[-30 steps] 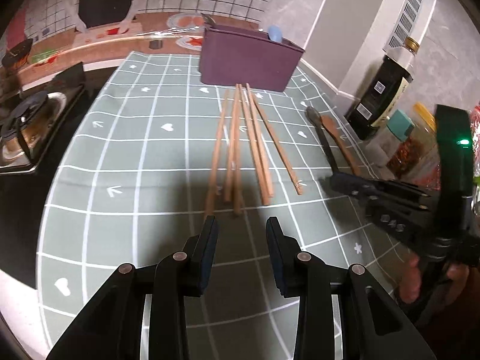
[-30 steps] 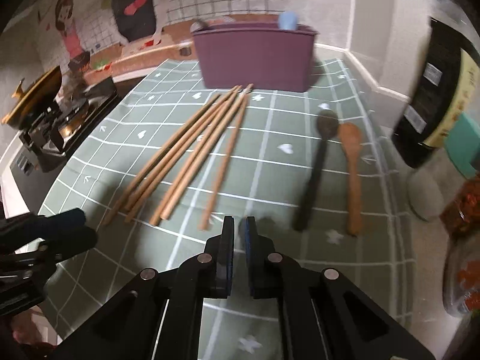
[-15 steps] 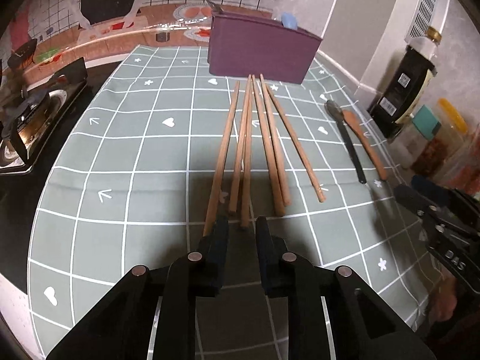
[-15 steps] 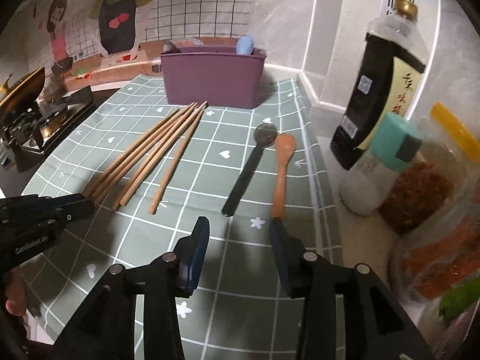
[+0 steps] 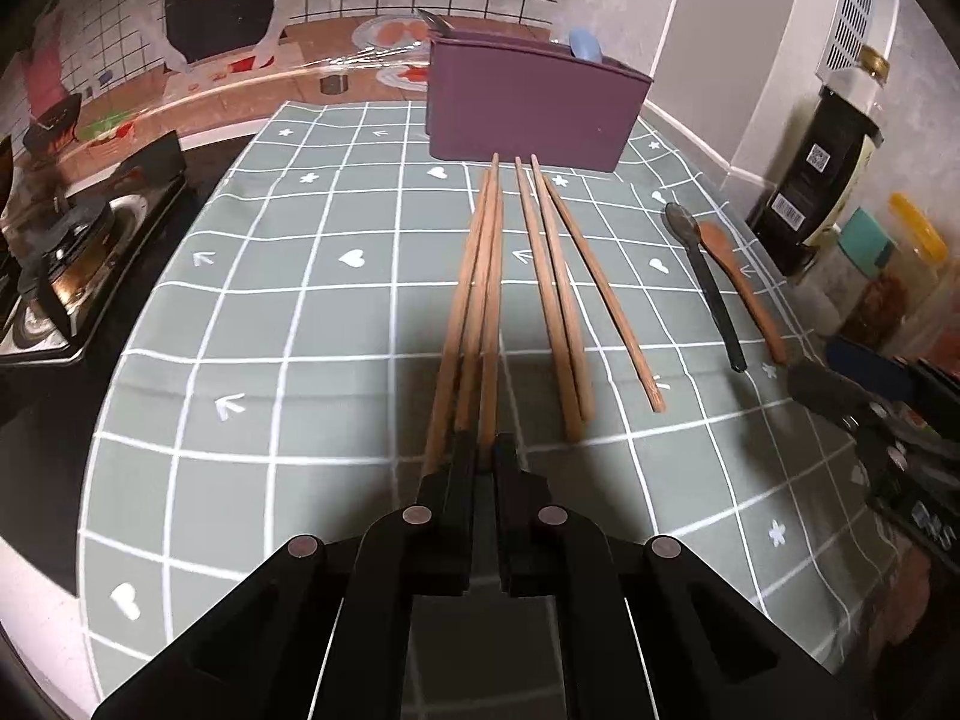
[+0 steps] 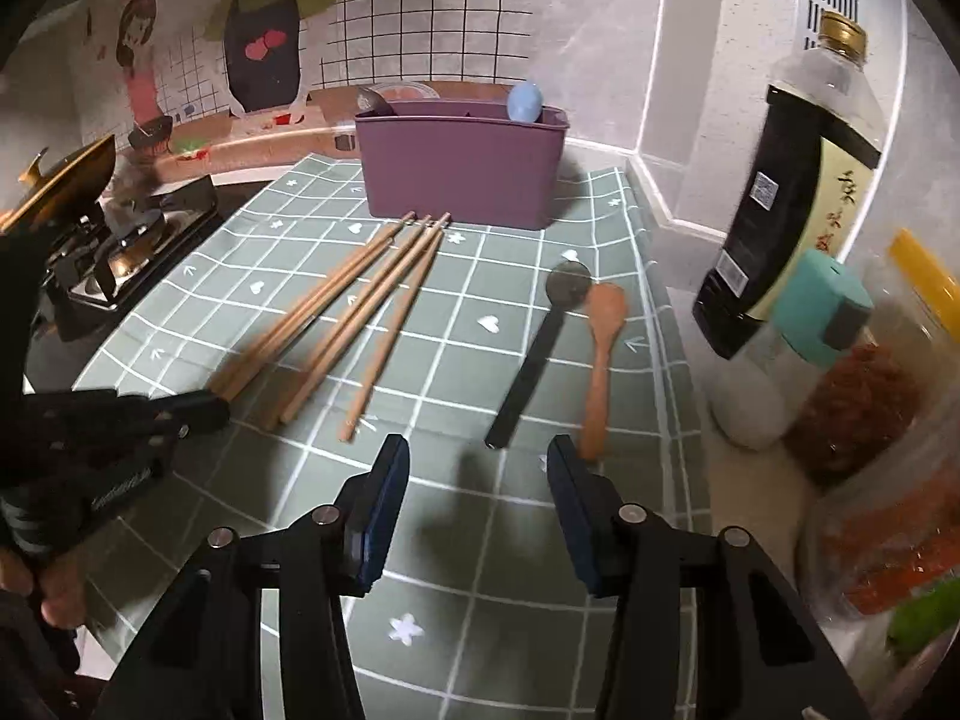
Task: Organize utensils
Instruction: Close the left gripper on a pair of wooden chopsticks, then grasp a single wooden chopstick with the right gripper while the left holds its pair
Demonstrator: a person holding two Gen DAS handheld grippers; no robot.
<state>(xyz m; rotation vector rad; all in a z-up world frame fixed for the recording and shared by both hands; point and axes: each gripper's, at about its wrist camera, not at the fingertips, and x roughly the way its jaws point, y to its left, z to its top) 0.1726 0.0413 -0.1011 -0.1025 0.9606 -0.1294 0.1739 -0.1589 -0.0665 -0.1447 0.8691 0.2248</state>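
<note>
Gripping near ends of the long wooden chopsticks on the green grid mat, left gripper closed; right gripper spread before the black-handled spoon. Next: lift toward the purple rectangular plastic holder.

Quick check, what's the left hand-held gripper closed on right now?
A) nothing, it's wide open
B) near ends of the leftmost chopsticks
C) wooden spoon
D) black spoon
B: the left hand-held gripper is pinched on the near ends of the leftmost chopsticks, while the black spoon and wooden spoon lie untouched off to the right.
</note>
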